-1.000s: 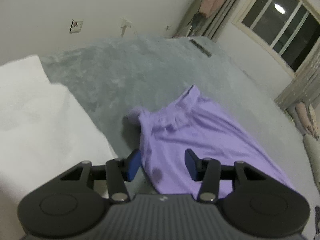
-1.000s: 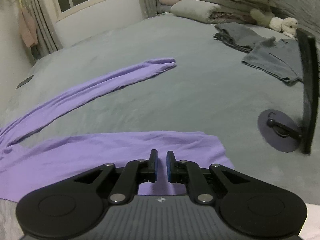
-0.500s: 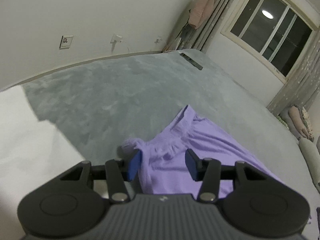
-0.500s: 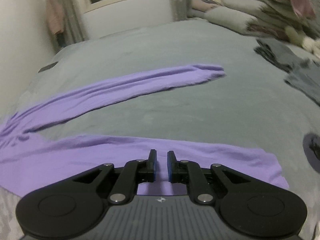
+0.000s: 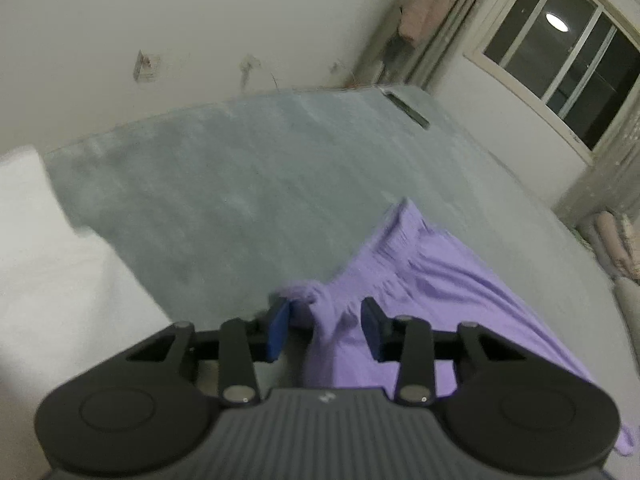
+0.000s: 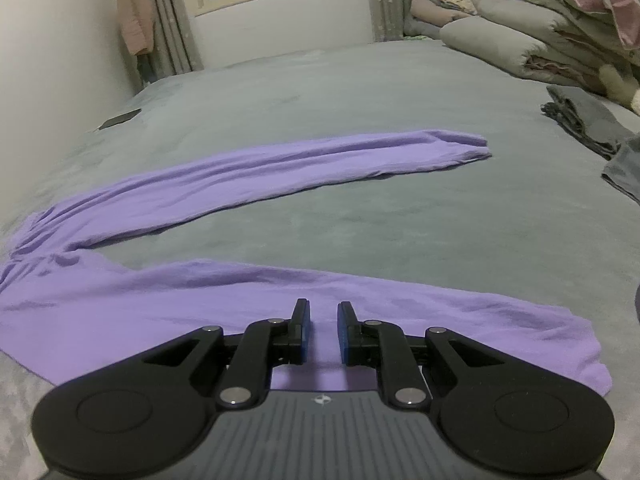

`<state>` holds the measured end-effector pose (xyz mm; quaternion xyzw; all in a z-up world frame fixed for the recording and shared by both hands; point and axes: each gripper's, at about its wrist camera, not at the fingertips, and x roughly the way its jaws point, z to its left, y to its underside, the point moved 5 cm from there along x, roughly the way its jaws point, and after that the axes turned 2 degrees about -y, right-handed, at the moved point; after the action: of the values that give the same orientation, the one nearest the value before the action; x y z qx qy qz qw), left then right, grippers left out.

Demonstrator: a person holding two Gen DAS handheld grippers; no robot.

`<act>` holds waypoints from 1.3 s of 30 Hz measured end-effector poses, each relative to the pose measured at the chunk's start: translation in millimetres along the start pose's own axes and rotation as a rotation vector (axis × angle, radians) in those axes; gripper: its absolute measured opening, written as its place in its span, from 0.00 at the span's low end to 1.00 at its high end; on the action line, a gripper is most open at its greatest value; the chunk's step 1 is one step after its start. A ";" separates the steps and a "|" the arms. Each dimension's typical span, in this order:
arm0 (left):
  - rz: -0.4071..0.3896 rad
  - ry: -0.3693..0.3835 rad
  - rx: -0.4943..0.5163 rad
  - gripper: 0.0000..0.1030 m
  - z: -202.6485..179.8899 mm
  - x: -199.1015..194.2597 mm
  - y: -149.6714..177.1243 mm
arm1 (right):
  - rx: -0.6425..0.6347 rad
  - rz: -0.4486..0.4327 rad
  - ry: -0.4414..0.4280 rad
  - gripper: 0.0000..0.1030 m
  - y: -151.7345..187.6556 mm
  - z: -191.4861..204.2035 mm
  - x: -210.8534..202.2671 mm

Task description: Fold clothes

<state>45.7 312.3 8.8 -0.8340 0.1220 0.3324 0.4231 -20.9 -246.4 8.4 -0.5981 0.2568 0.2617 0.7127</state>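
- Two purple trouser legs lie spread across the grey bed.
- Left gripper: jaws wide apart, straddling the bunched waistband, gripping nothing.
- Right gripper: narrow gap, empty, over the near leg.

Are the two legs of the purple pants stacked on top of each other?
No, the purple pants lie with legs apart, grey bedcover showing between them.

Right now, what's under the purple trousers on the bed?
The purple trousers lie flat on the grey bedspread, which shows bare between the two legs and all round them. What lies under the fabric itself is covered; no lump shows.
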 end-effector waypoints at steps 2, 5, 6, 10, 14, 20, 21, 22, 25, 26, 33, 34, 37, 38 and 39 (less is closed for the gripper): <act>0.000 0.021 -0.030 0.10 1.5 4.1 -0.2 | -0.003 0.002 -0.005 0.14 1.7 1.8 -0.2; -0.068 0.050 -0.069 0.07 5.2 -6.5 -13.1 | 0.003 -0.002 -0.004 0.14 2.2 2.1 -1.4; -0.114 0.048 -0.056 0.07 3.6 -15.9 -18.9 | 0.005 -0.005 -0.003 0.14 1.9 1.7 -1.9; -0.234 -0.033 0.059 0.06 -6.9 -43.2 -29.9 | 0.005 -0.022 -0.006 0.14 0.3 1.1 -4.6; -0.039 -0.099 0.080 0.11 -4.7 -12.4 -11.7 | -0.009 -0.017 -0.013 0.14 1.5 5.9 -4.1; -0.079 -0.123 0.035 0.18 4.3 -14.9 -25.7 | -0.014 -0.007 -0.013 0.14 3.3 6.1 -3.1; -0.087 -0.123 0.042 0.19 2.1 -15.5 -27.1 | -0.013 -0.007 -0.013 0.14 3.3 6.0 -3.1; -0.089 -0.118 0.045 0.20 -0.2 -15.3 -27.5 | -0.014 -0.006 -0.013 0.15 3.2 6.2 -3.0; -0.076 -0.099 0.055 0.23 -6.8 -9.9 -25.5 | -0.021 -0.005 -0.018 0.15 3.8 9.1 -3.3; -0.075 -0.093 0.067 0.24 -10.1 -7.7 -25.6 | -0.025 -0.006 -0.022 0.17 3.7 9.9 -3.7; -0.094 -0.040 0.121 0.34 -33.3 -13.5 -21.1 | -0.025 0.001 -0.030 0.19 4.0 7.8 -1.2; -0.090 -0.032 0.133 0.37 -37.8 -13.5 -21.0 | -0.025 0.000 -0.031 0.19 3.8 7.2 -1.3; -0.071 -0.013 0.158 0.43 -51.3 -10.9 -22.8 | -0.023 -0.001 -0.034 0.19 3.7 7.2 -1.4; -0.054 -0.014 0.159 0.46 -55.0 -5.9 -24.7 | -0.021 0.000 -0.035 0.19 4.1 7.5 -1.4; -0.037 -0.015 0.160 0.47 -58.7 -1.0 -26.6 | -0.020 0.000 -0.036 0.19 4.3 7.8 -1.2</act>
<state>84.4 282.3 50.8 -0.7971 0.1296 0.3201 0.4953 -24.3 -238.1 7.3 -0.6002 0.2412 0.2753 0.7112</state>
